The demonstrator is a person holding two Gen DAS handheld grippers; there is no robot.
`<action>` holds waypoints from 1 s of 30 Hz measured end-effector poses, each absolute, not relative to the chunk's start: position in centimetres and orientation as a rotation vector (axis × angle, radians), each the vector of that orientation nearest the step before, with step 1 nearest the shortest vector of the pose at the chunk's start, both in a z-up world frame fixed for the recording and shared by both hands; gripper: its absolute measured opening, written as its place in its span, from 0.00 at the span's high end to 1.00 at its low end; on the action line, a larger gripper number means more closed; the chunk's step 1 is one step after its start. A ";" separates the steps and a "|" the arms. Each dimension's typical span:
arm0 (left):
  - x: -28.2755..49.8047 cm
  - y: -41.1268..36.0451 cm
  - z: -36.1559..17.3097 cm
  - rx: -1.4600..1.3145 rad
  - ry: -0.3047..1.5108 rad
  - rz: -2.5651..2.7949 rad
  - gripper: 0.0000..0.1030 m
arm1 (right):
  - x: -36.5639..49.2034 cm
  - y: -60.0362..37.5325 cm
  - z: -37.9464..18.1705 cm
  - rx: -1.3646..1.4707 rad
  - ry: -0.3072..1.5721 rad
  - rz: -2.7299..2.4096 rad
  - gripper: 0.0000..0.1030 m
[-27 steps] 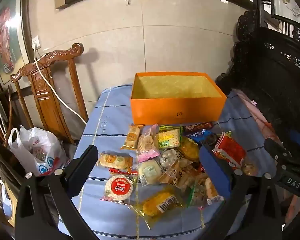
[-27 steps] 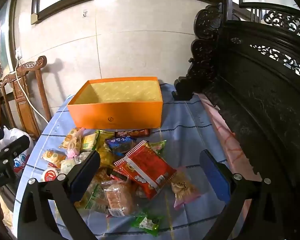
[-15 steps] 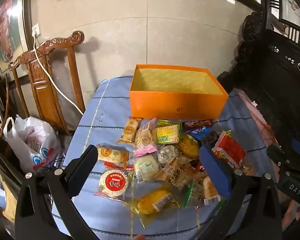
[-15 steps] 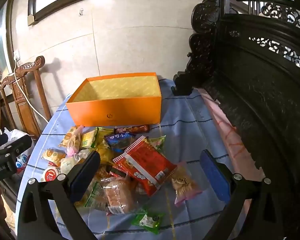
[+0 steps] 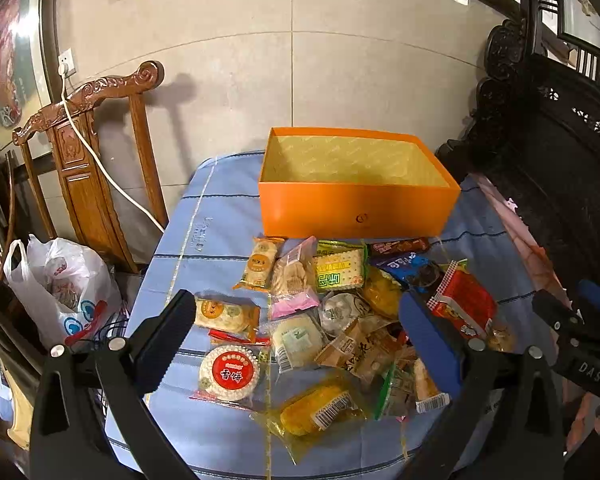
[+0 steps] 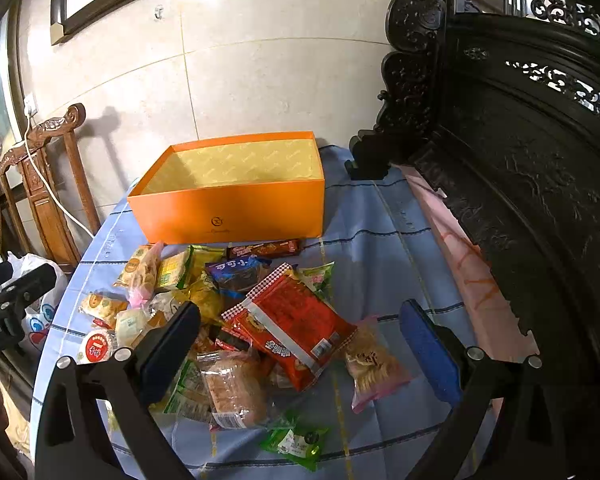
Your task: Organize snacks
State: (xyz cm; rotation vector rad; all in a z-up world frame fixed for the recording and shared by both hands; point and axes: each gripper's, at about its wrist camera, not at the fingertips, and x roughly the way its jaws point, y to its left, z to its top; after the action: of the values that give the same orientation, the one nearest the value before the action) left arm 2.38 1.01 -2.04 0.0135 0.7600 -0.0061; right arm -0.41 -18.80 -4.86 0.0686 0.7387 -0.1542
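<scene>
Both the left tongs (image 5: 296, 340) and right tongs (image 6: 300, 344) hang wide open and empty over the snack pile (image 6: 228, 312) on the surface before the orange box (image 6: 236, 208); these crinkly packets look light, slippery and crushable, so I'd pinch sealed edges.

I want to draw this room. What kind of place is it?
Probably a home sitting or dining room: a carved wooden chair, dark carved furniture, framed pictures on the wall, and a cloth-covered table with snacks.

one orange box (image 5: 356, 210), one wooden chair (image 5: 88, 152)
</scene>
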 end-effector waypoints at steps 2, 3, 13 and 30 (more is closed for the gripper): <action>2.5 1.0 -2.2 0.014 0.767 -0.009 0.04 | -0.4 -18.9 -4.9 0.070 0.741 -0.156 0.03; 2.6 1.0 -2.3 0.011 0.772 -0.012 0.04 | -0.4 -18.9 -4.9 0.070 0.741 -0.154 0.03; 2.9 0.9 -2.7 0.021 0.784 -0.019 0.04 | -0.1 -18.9 -5.5 0.060 0.756 -0.149 0.03; 2.8 1.0 -2.8 0.022 0.787 -0.001 0.04 | -0.4 -19.0 -4.6 0.040 0.731 -0.152 0.03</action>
State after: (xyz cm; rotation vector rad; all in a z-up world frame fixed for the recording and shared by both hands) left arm 2.80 0.98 -2.77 0.0219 0.7866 -0.0011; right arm -0.43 -18.98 -4.59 0.0399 0.7307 -0.1519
